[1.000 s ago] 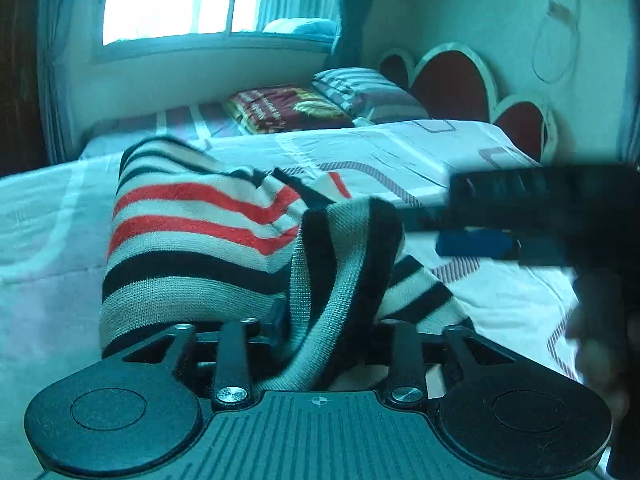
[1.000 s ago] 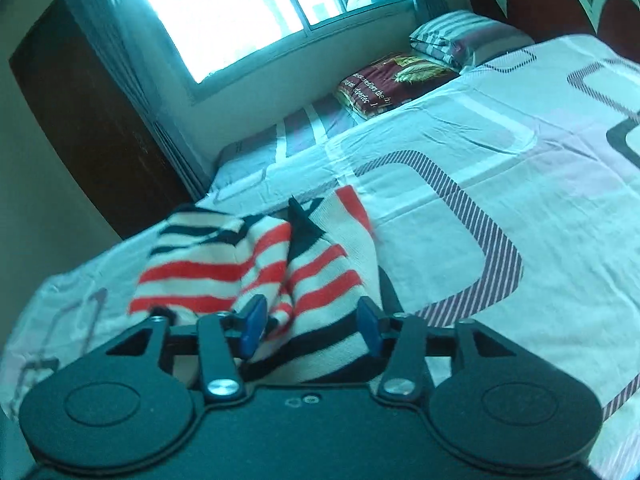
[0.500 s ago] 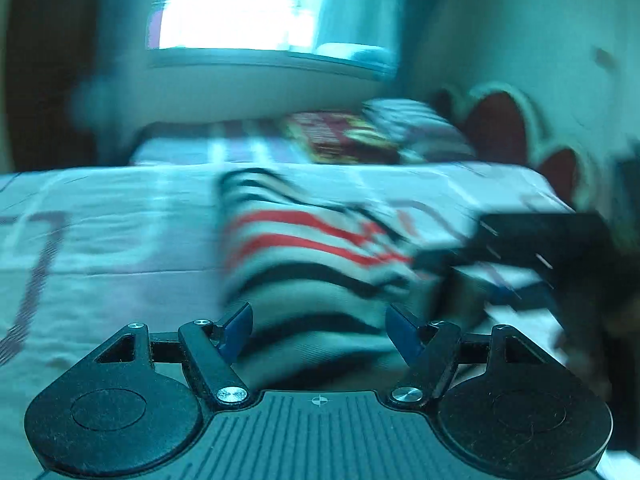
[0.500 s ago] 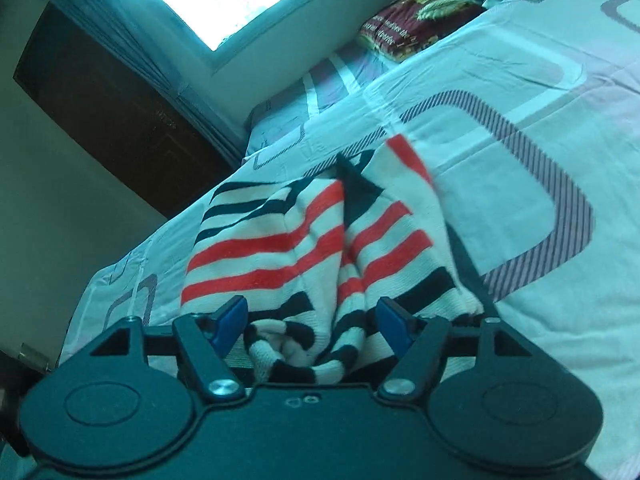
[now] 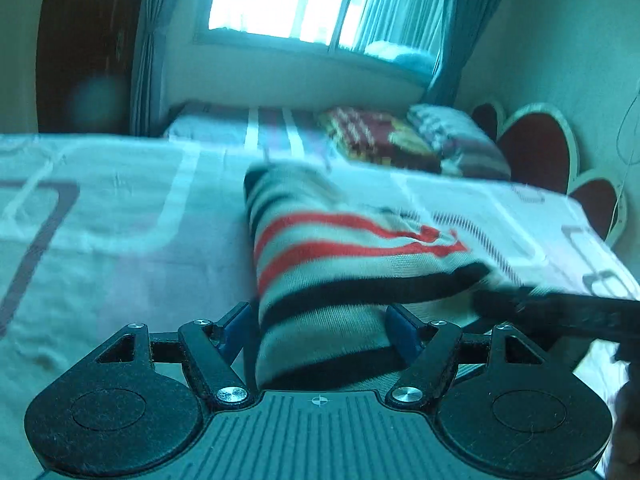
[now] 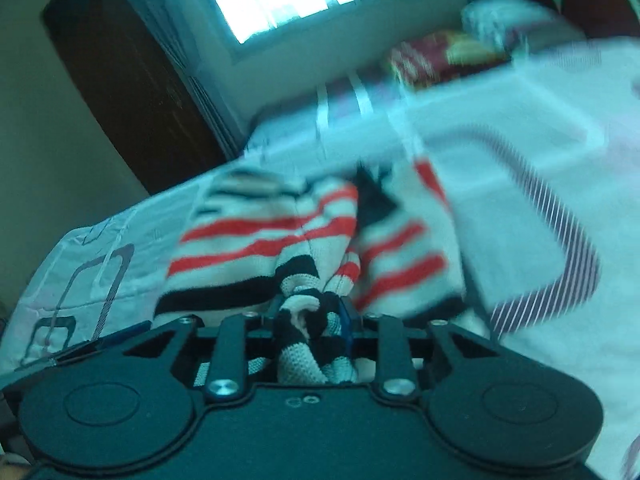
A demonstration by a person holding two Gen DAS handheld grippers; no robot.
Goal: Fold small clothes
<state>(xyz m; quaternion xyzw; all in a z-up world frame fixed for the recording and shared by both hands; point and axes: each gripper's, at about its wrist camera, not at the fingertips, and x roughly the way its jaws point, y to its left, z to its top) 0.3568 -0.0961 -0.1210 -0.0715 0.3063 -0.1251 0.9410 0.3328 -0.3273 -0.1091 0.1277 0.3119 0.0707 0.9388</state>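
A knitted sweater (image 5: 340, 248) with grey, black and red stripes lies on the patterned bed sheet (image 5: 120, 220). My left gripper (image 5: 318, 328) stands open at its near edge, with the cloth running between the blue pads and neither pad pinching it. In the right wrist view the sweater (image 6: 248, 240) is bunched up at its near end. My right gripper (image 6: 312, 316) is closing its jaws there, and the pads squeeze a twisted wad of the knit. The right gripper (image 5: 560, 312) also shows as a dark bar at the sweater's right corner in the left wrist view.
The bed sheet (image 6: 520, 160) stretches far to the right. A red patterned pillow (image 5: 376, 136) and a striped pillow (image 5: 456, 140) lie by the scalloped headboard (image 5: 532, 148). A dark door (image 6: 132, 80) and a bright window (image 5: 304, 4) are behind.
My left gripper let go of the sweater fold, opened wide and swung aside. My right gripper went from open over the cloth to pinched on a bunch of it.
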